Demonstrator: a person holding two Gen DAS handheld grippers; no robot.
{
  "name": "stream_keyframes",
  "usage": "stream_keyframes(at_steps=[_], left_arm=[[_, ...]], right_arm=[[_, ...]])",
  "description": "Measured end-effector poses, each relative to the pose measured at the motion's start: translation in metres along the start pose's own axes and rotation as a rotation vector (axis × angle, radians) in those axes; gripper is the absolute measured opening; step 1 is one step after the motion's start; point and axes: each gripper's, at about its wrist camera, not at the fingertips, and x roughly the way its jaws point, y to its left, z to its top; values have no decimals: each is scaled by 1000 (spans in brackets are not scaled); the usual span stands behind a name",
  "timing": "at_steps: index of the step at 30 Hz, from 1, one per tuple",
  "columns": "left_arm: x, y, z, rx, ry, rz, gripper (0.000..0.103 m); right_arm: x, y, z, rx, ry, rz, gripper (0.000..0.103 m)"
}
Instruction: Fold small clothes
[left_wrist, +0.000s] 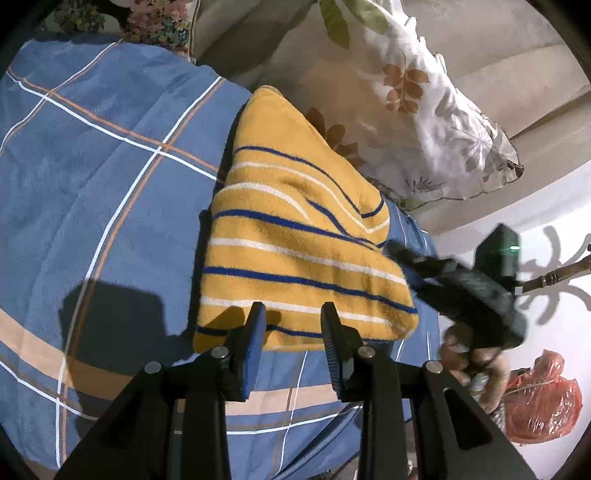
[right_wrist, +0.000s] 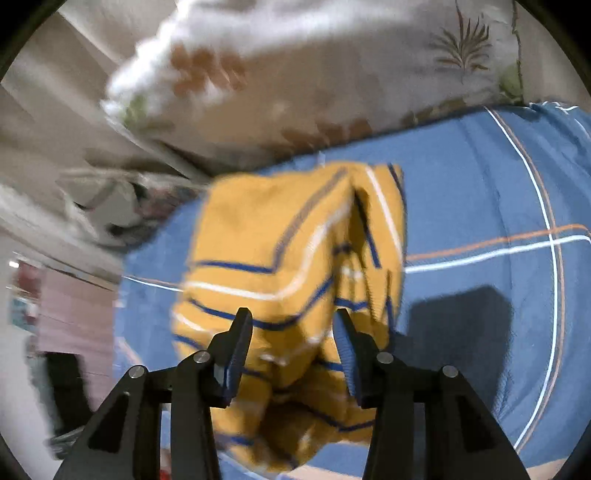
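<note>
So the yellow striped sweater is sitting folded on the blue plaid bedsheet, right by the edge nearest the leaf-print pillow. It looks like thick soft knit to me, light and floppy, probably not slippery but it'll sag if I lift one corner. I'd take it by the near folded edge, pinching all layers together.

My left claw hangs over that near edge, fingers apart, nothing in them. My right claw is spread too, sweater between the fingers but I think not pinched; that view is pretty blurry.

Count: one sweater, one pillow, one red plastic bag beyond the bedsheet.
</note>
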Motion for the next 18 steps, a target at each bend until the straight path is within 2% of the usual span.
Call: stream_keyframes(at_steps=[1,2,3,4,6,8,11,12,13,15,18], left_arm=[[1,-1,1,-1,0,1,29],[1,-1,1,-1,1,4,29],[4,-3,2,1,1,8,29],[4,-3,2,1,1,13,29],[4,-2,3,-1,-2,17,29],[4,0,4,-2,-3,24,29],[7,3,7,-5,6,35,29],[8,4,8,-2,8,39,29],[11,5,10,5,13,44,29],[17,5,16,20,19,55,29],[24,6,32,41,21,53,31]], right_arm=[[8,0,-2,3,8,-40,49],[12,-4,-6,11,14,-36,48],[15,-4,-7,12,10,-10,19],[16,-2,-7,1,3,14,13],[4,-4,-5,-21,-39,48,11],[-14,-5,0,-49,-86,20,10],[-21,-15,8,-88,-110,-114,10],[-11,-27,8,-82,-94,-186,9],[-4,-36,8,-58,-70,-203,9],[11,-52,3,-1,-6,-194,9],[0,-57,3,54,-46,-138,10]])
